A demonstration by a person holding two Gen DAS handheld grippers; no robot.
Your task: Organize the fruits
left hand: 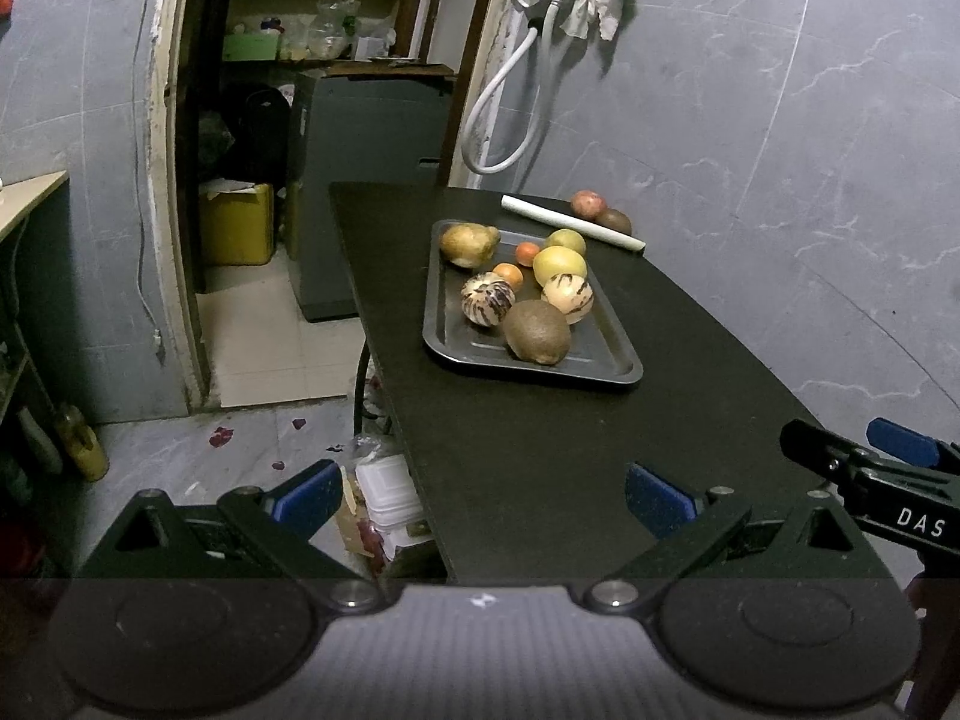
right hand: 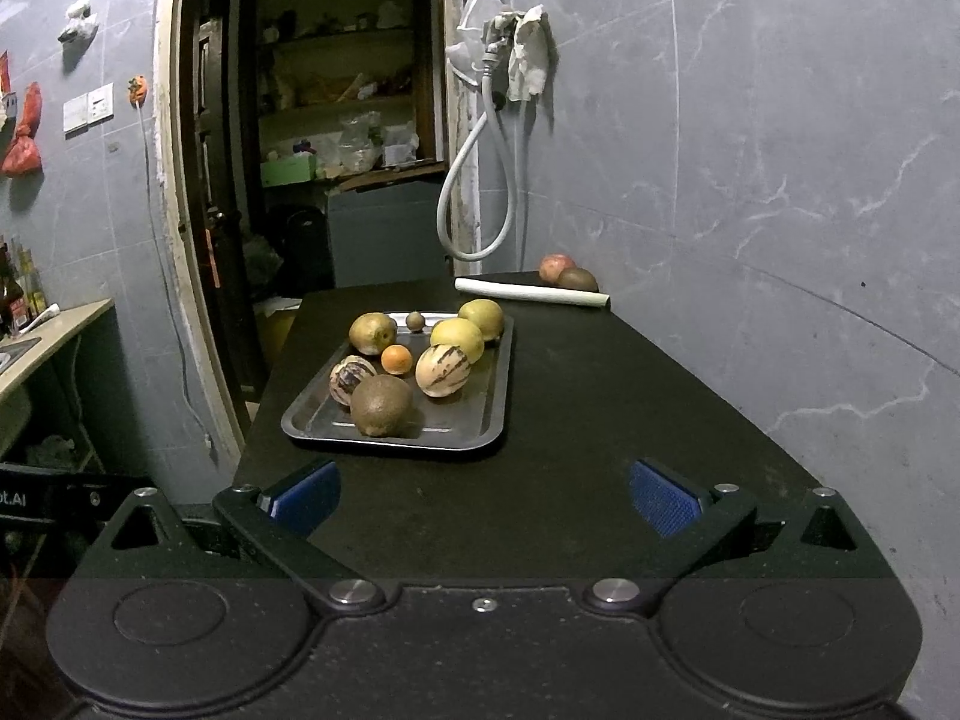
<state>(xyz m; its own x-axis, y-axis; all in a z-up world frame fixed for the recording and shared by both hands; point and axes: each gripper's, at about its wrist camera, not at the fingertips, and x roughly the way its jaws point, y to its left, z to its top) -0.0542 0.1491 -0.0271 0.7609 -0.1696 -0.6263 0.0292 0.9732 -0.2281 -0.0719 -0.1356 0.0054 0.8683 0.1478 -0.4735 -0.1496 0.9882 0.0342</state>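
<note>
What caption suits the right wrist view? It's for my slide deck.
Open right gripper faces a dark tray of assorted fruit on a black table.

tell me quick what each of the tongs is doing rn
Left tongs: open, holding nothing.
Right tongs: open, holding nothing.

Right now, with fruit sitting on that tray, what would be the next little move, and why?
Probably bring the right gripper forward toward the brown fruit at the near end of the tray. Both sets of jaws stand open and empty, short of the tray, and that fruit is closest.
</note>
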